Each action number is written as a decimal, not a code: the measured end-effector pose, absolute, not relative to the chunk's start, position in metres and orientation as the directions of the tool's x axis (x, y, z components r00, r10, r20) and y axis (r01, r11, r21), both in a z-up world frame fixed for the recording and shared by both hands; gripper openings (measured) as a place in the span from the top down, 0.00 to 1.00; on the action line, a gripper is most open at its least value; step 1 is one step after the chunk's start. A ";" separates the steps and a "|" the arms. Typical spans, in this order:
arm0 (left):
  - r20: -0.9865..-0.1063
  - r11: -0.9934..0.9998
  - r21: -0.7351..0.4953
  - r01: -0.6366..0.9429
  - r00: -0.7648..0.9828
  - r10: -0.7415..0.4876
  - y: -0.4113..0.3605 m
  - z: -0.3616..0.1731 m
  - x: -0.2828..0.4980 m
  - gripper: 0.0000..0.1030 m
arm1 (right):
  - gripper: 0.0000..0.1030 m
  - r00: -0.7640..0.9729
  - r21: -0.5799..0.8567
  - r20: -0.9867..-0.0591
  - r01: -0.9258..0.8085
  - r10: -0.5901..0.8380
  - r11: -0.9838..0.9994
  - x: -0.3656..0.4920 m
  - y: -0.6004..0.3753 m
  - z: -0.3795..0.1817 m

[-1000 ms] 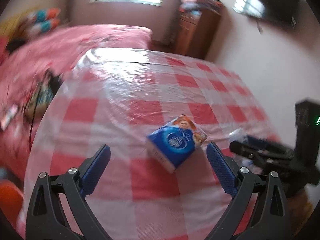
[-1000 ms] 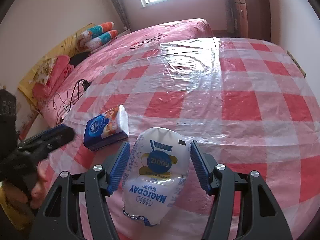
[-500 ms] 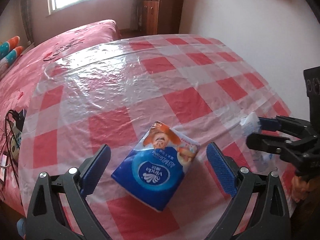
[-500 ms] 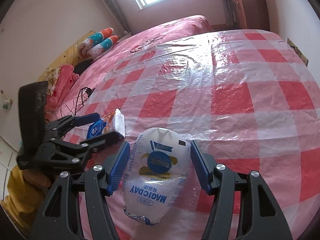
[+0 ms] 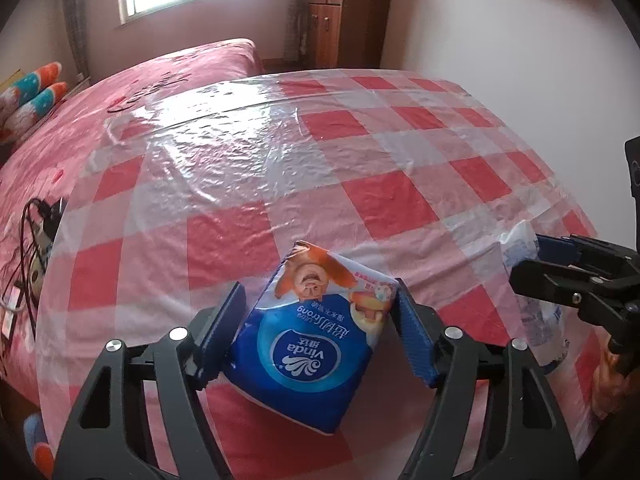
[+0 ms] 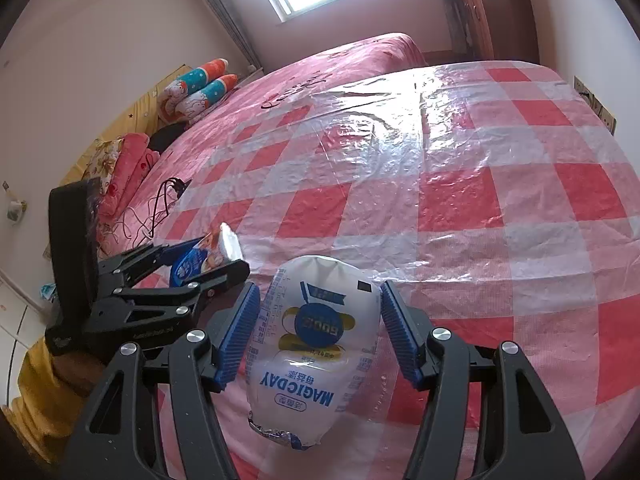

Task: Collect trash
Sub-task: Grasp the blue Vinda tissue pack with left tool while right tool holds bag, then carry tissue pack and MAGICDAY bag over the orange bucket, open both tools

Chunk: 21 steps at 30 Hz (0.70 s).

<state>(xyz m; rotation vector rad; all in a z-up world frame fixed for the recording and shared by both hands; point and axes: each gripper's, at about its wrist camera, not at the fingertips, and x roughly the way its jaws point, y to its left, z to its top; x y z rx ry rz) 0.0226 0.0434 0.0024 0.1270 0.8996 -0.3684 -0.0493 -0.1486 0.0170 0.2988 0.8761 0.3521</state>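
A blue Vinda tissue pack (image 5: 312,332) lies between the fingers of my left gripper (image 5: 318,320), which has closed onto its sides just above the red-and-white checked cover (image 5: 360,160). It also shows in the right wrist view (image 6: 200,258). My right gripper (image 6: 318,332) is shut on a white Magicday pouch (image 6: 316,344) and holds it over the cover. The pouch shows at the right of the left wrist view (image 5: 532,280), in the right gripper (image 5: 560,276).
A pink bed (image 5: 132,92) lies beyond the checked cover, with rolled pillows (image 6: 200,88) at its head. Cables and a charger (image 5: 36,236) lie at the left. A wooden cabinet (image 5: 344,20) stands by the far wall.
My left gripper has moved forward around the tissue pack and its fingers have closed in on its sides. My right gripper keeps holding the pouch.
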 end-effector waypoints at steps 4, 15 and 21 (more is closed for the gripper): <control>-0.777 0.946 -0.087 0.313 0.572 -0.261 0.051 0.005 0.013 0.39 | 0.39 0.590 0.391 -0.689 -0.185 0.420 0.902 -0.050 -0.147 0.018; -0.769 0.965 -0.160 0.208 0.586 -0.254 0.083 0.009 -0.023 0.39 | 0.40 0.602 0.364 -0.685 -0.206 0.411 0.908 -0.058 -0.131 0.021; -0.749 0.969 -0.191 0.158 0.615 -0.248 0.111 0.017 -0.048 0.40 | 0.40 0.596 0.354 -0.681 -0.240 0.425 0.904 -0.061 -0.114 0.025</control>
